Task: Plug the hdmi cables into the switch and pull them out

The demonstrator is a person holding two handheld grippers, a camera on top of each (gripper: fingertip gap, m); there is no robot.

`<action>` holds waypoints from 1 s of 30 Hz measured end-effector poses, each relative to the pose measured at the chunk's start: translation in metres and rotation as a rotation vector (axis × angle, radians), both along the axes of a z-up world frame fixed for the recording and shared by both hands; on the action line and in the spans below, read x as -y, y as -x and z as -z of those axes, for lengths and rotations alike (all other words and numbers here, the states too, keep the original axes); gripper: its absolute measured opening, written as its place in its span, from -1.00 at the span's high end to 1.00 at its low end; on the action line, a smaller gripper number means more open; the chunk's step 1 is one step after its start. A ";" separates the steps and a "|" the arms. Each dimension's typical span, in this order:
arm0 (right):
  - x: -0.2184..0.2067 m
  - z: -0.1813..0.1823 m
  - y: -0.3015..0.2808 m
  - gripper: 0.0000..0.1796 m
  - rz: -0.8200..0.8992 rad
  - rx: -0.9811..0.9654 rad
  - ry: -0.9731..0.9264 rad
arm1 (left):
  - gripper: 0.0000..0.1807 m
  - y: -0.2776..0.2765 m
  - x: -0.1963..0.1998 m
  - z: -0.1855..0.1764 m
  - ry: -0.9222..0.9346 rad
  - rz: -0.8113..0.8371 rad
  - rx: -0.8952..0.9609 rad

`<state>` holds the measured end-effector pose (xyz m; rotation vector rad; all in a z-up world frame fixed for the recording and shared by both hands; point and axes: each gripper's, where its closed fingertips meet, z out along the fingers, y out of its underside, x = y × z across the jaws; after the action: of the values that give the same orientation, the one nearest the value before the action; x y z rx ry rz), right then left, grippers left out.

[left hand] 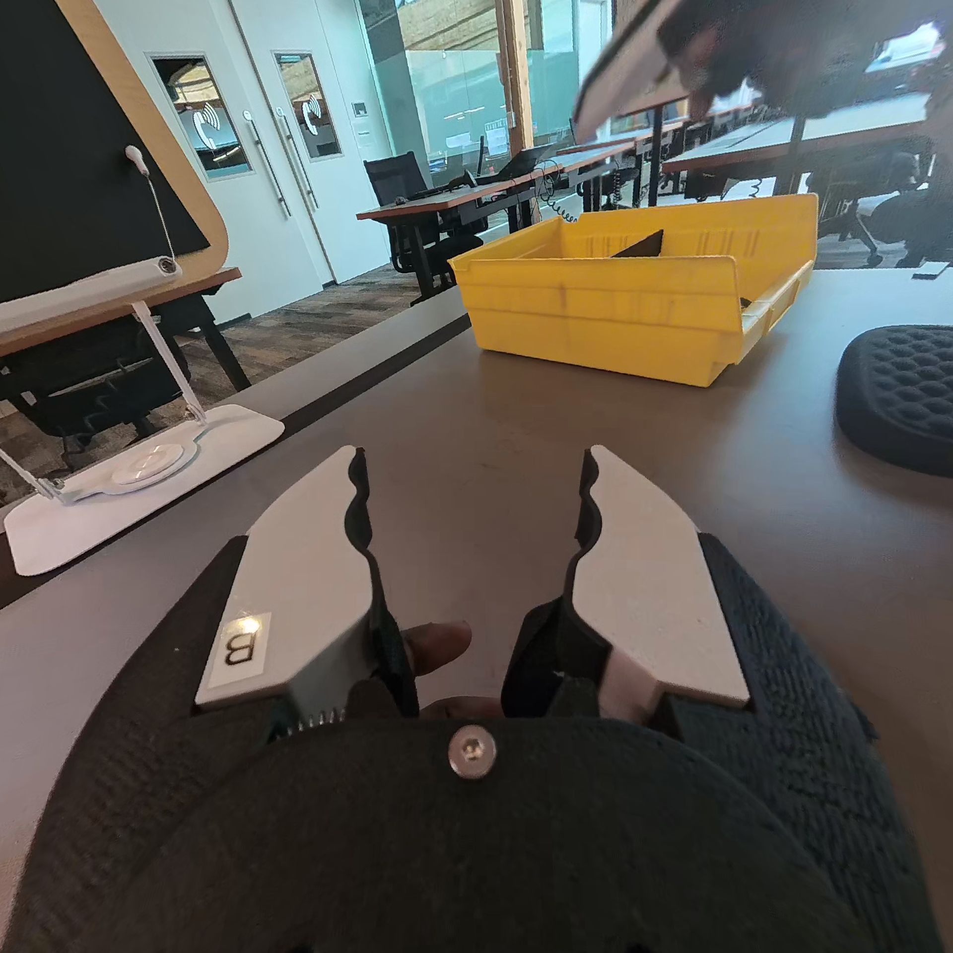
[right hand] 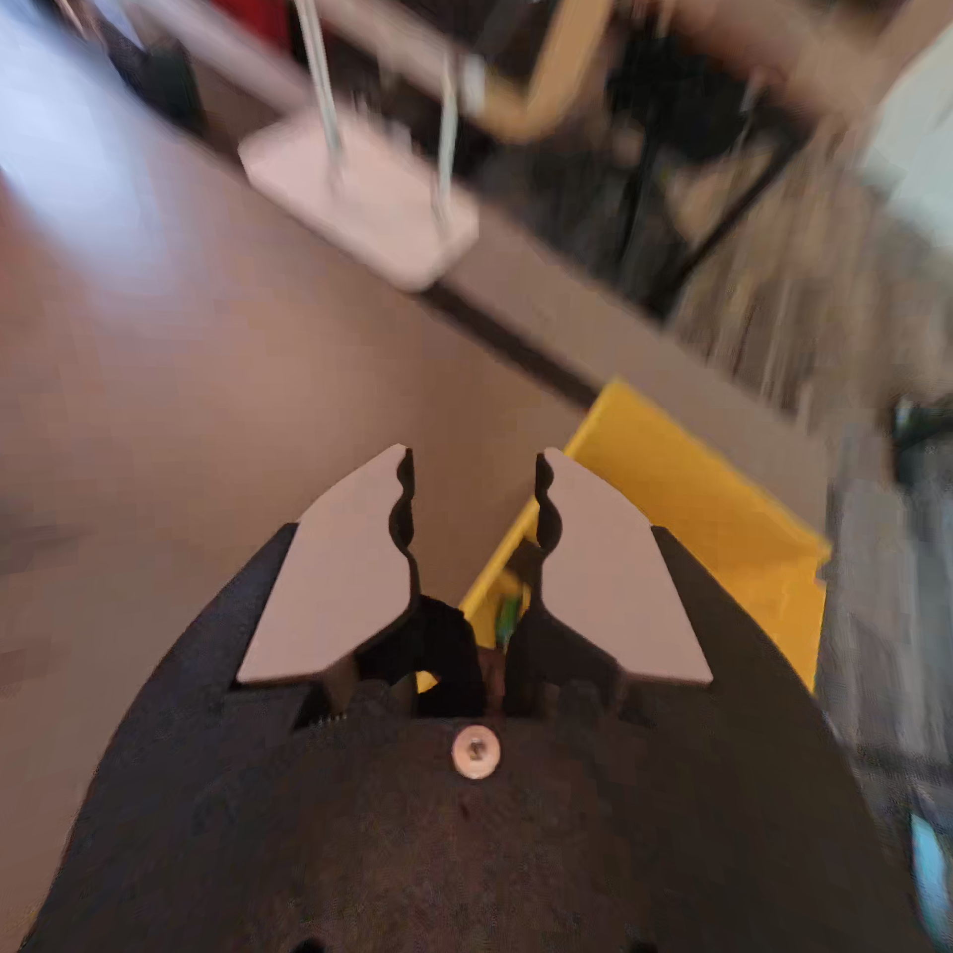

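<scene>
Between the spread jaws of our left gripper (left hand: pixel 477 454) lies only bare brown surface (left hand: pixel 464 412); its 2 grey fingers (left hand: pixel 309 557) stand well apart and pinch nothing. Behind them, near the hinge, a fingertip (left hand: pixel 438 647) of the holding hand shows. Ahead of the jaws and to their right, a yellow bin (left hand: pixel 619 314) sits on the surface, a dark divider (left hand: pixel 639 245) standing up inside it. Farther right of the jaws, at the frame's edge, lies a black honeycomb-textured pad (left hand: pixel 902 397). To the left of the jaws, a white stand base (left hand: pixel 139 479) rests at the surface's edge and carries a tilted dark board with a tan rim (left hand: pixel 67 154). High above and to the right, our right gripper (left hand: pixel 634 77) shows as a blurred shape in the left wrist view.

In the right wrist view, heavy motion blur smears everything past the gripper itself. The right gripper (right hand: pixel 474 454) has its jaws parted, though less widely than the left's, with nothing between the tips. Just beyond and below the right-hand finger is the yellow bin (right hand: pixel 670 495), with something green and dark visible inside it behind the jaws, too blurred to name. Ahead and slightly left of the jaws, the white stand base (right hand: pixel 361 206) sits on the surface.

We cannot find the HDMI cables or the switch with certainty in either view.
</scene>
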<state>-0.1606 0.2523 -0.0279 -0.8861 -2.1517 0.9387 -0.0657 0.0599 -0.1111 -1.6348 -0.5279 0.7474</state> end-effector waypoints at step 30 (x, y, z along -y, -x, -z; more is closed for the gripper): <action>0.190 0.044 -0.138 -0.30 -0.690 -0.330 0.735 | -0.06 -0.046 0.317 -0.047 0.352 -0.432 0.422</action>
<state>-0.0227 0.0626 -0.0720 -0.2126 -1.8265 2.1338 -0.0199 -0.2571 -0.0641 -2.0521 -1.1277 0.8439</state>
